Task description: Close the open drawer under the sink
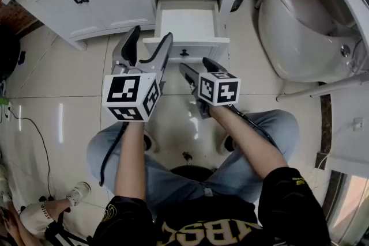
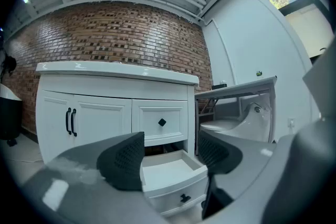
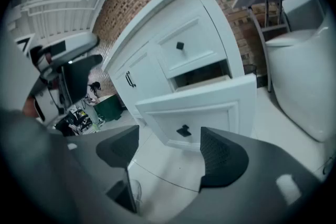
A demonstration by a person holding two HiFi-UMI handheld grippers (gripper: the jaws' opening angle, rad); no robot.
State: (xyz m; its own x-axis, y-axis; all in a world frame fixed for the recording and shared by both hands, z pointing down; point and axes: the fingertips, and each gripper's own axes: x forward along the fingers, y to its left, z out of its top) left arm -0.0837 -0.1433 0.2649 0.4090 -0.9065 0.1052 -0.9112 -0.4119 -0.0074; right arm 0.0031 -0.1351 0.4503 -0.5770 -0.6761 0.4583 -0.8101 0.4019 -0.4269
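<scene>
Drawer [image 1: 186,25] open, untouched
Left gripper [image 1: 151,37] and right gripper [image 1: 196,65] gape empty; an off-centre shove could jam it.

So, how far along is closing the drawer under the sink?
Nothing is done yet: the drawer stands pulled out. In hand: the left hand-held gripper and right hand-held gripper, both open, hover before its front, seemingly not touching. Left: push the front in flush.

Only legible txt: partial gold letters "BS" on person's black shirt [image 1: 203,232].
</scene>
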